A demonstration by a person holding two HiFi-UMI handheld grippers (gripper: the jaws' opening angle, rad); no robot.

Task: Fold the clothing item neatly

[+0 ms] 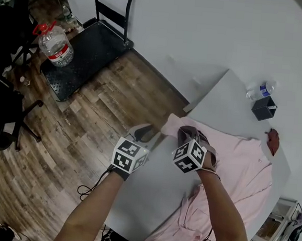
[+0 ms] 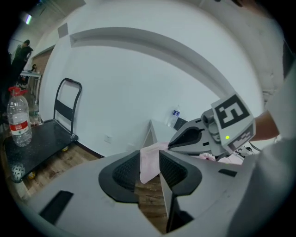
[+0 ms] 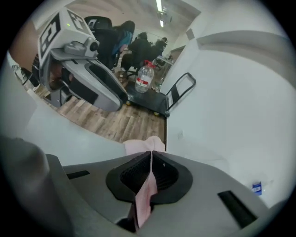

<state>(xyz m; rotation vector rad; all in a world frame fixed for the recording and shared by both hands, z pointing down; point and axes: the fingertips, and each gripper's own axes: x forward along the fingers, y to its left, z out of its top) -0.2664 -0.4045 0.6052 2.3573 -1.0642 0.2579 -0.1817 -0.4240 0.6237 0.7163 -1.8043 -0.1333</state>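
A pink shirt (image 1: 242, 162) lies spread on the grey table (image 1: 231, 103), one end (image 1: 173, 123) lifted at the table's left corner. My right gripper (image 1: 185, 132) is shut on that cloth; in the right gripper view the pink fabric (image 3: 147, 194) is pinched flat between the closed pads of this gripper (image 3: 151, 173). My left gripper (image 1: 142, 134) hangs just left of it, off the table edge. In the left gripper view its jaws (image 2: 149, 169) stand apart with a pink fold (image 2: 149, 162) hanging loose between them, floor visible below.
A water bottle (image 1: 261, 90), a black box (image 1: 263, 107) and a dark red item (image 1: 272, 141) sit at the table's far side. On the wooden floor are a black trolley (image 1: 88, 54) with a large water jug (image 1: 55, 45), office chairs (image 1: 5, 104) and cables (image 1: 87, 190).
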